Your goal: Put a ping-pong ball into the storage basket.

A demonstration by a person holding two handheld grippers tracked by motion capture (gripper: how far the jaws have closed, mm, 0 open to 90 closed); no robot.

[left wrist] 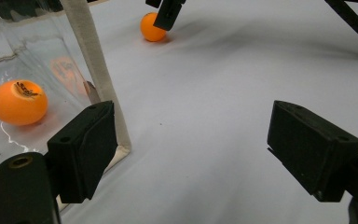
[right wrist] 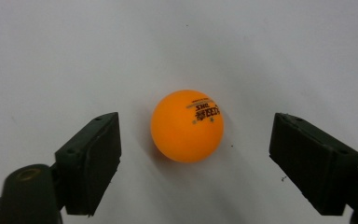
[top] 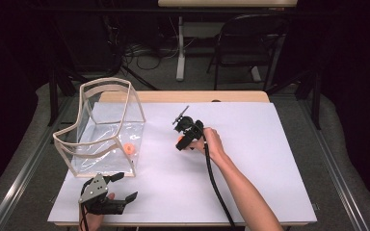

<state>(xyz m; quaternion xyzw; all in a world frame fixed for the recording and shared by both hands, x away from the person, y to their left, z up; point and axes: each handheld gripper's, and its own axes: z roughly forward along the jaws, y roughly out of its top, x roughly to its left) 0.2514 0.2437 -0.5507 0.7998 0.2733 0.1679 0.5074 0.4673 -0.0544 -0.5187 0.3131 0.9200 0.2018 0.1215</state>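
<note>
- The right gripper, a black two-jaw tool held in the person's right hand, is tilted down over the middle of the white sheet that covers the table.
- In the right gripper view its jaws stand wide apart, with a small orange table-tennis ball with dark printed lettering lying on the sheet between them; neither jaw touches the ball, and nothing is gripped.
- In the high view that same ball appears as a small orange spot at the gripper's tip; in the left gripper view it sits far off on the sheet, just beside a black jaw of the other tool.
- The left gripper, black with a grey three-cornered plate on top, rests near the front left corner of the sheet, its jaws spread wide and empty.
- A clear plastic bag with a cream fabric frame stands upright on the left part of the sheet, just beyond the left gripper.
- Inside the bag, on its floor, lies a second orange ball with a dark mark, seen through the clear wall; in the high view it shows near the bag's front right corner.
- A black cable trails from the right gripper along the person's forearm towards the table's near edge.
</note>
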